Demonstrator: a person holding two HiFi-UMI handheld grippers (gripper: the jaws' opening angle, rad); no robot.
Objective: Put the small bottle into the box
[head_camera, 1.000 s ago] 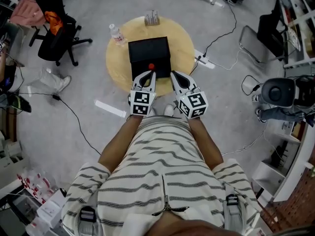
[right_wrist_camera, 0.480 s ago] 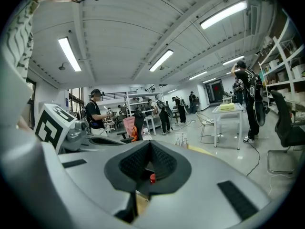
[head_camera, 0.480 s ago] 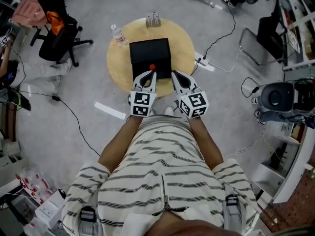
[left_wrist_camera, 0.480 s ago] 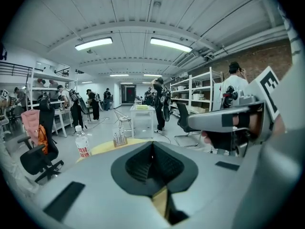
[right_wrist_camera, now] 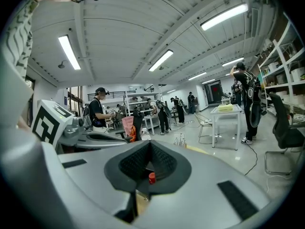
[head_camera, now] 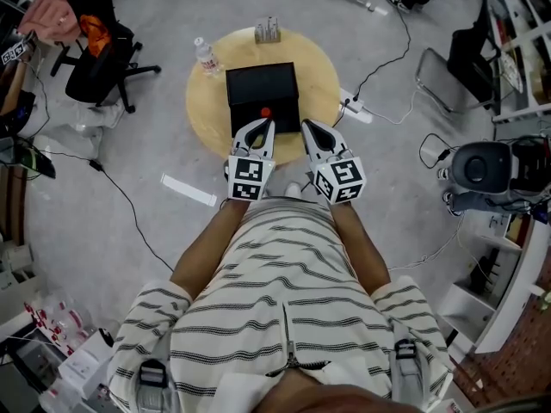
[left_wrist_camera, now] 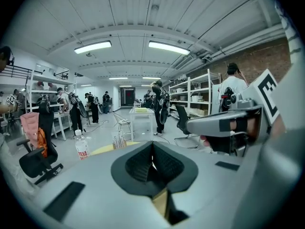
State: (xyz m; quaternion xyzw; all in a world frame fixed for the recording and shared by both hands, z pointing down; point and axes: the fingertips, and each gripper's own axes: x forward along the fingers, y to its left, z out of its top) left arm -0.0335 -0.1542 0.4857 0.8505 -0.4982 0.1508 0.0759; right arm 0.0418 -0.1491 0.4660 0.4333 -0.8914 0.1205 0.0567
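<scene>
A black box (head_camera: 261,84) stands in the middle of a round wooden table (head_camera: 207,119). A small red-capped bottle (head_camera: 265,113) sits at the box's near edge; only its red cap (right_wrist_camera: 151,177) shows in the right gripper view, below the jaws. My left gripper (head_camera: 261,126) hangs just in front of the cap, my right gripper (head_camera: 307,127) a little to its right. In the left gripper view my left gripper (left_wrist_camera: 152,159) has its pads pressed together with nothing between them. My right gripper (right_wrist_camera: 150,159) also looks shut and empty.
A clear water bottle (head_camera: 205,58) stands at the table's far left edge and a rack of small tubes (head_camera: 267,31) at its far edge. An office chair (head_camera: 99,58) is to the left. Cables and a power strip (head_camera: 355,107) lie on the floor to the right.
</scene>
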